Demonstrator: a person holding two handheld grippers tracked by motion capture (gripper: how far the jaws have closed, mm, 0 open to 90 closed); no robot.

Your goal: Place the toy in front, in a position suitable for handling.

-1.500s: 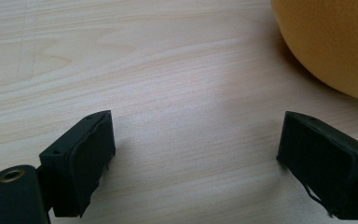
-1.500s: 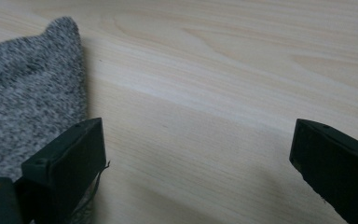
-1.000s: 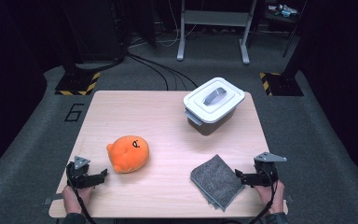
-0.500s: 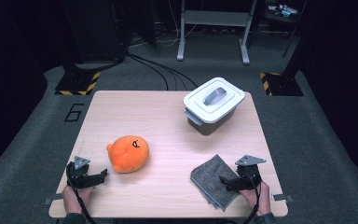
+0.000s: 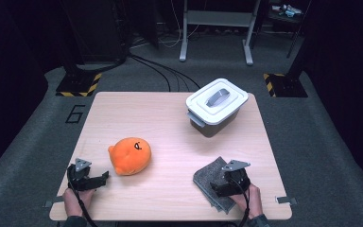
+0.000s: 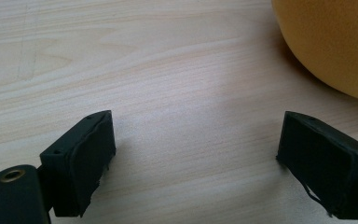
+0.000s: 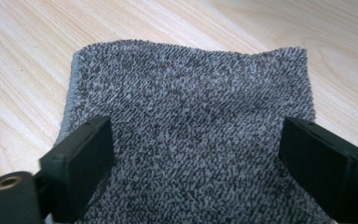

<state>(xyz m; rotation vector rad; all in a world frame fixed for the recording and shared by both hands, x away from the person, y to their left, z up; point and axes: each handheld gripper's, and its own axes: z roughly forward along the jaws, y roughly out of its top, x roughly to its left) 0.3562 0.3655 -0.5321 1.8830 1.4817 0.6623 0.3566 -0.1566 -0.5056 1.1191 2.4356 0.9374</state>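
A folded grey towel point(image 5: 207, 176) lies near the table's front right. My right gripper point(image 5: 218, 185) hovers low over it, and its jaws have just been closing a little. They still stand wide in the right gripper view, with the towel point(image 7: 191, 112) spread beneath and between them and neither pad pressing on it. An orange plush toy point(image 5: 130, 155) sits front left. My left gripper point(image 5: 100, 178) rests open on the wood just left of it, nothing between its jaws point(image 6: 196, 144). The plush point(image 6: 335, 42) bulges at the upper right of the left gripper view.
A white lidded box point(image 5: 216, 106) with a grey handle stands at the back right of the wooden table point(image 5: 160, 118). Dark floor with cables and stand legs surrounds the table. Bare wood lies between the plush and the towel.
My right gripper has moved left from the table's right edge to over the grey towel and sunk slightly. The left gripper, the plush and the box have stayed put.
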